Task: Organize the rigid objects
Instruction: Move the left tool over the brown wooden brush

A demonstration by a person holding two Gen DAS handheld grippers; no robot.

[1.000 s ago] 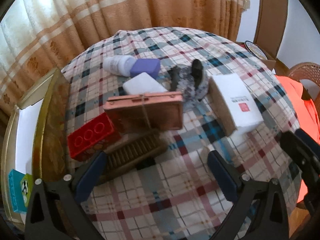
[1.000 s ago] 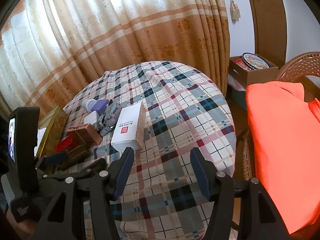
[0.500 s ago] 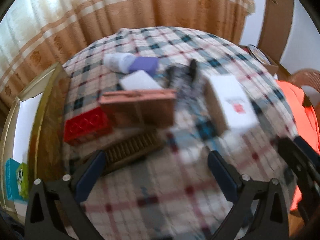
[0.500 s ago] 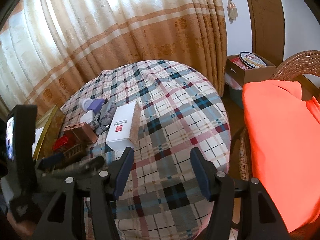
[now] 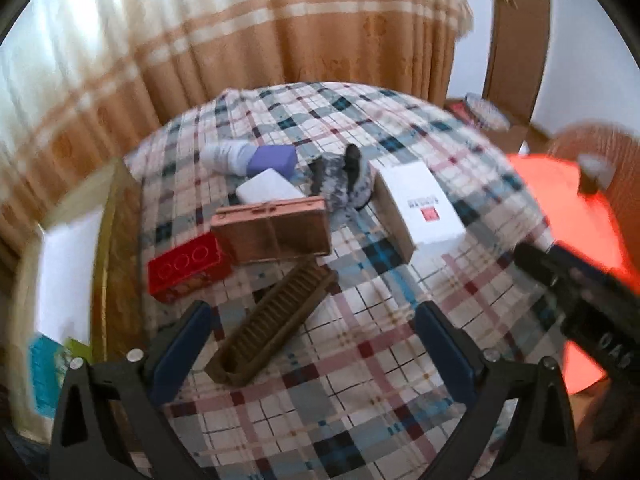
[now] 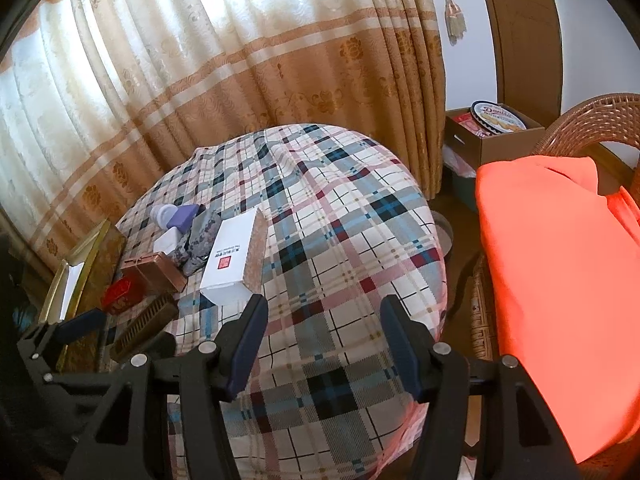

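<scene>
A cluster of objects lies on the plaid-covered round table (image 5: 360, 380): a brown ridged bar (image 5: 276, 320), a copper case (image 5: 276, 232), a red box (image 5: 186, 268), a white box with a red seal (image 5: 420, 208), a small white block (image 5: 266, 190), a purple-capped white bottle (image 5: 252, 158) and a grey patterned pouch (image 5: 344, 184). My left gripper (image 5: 312, 350) is open and empty, just short of the brown bar. My right gripper (image 6: 324, 344) is open and empty, over the table near the white box (image 6: 234, 258). The brown bar (image 6: 146, 324) also shows there.
A gold-framed panel (image 5: 116, 264) stands at the table's left edge. A wicker chair (image 6: 568, 128) with an orange cloth (image 6: 552, 292) is on the right. A cardboard box with a biscuit tin (image 6: 496, 118) sits behind it. Curtains (image 6: 240, 60) hang behind the table.
The left gripper has pulled back and up, so the brown bar now shows whole and angled between its fingers. The right gripper has backed away slightly from the table.
</scene>
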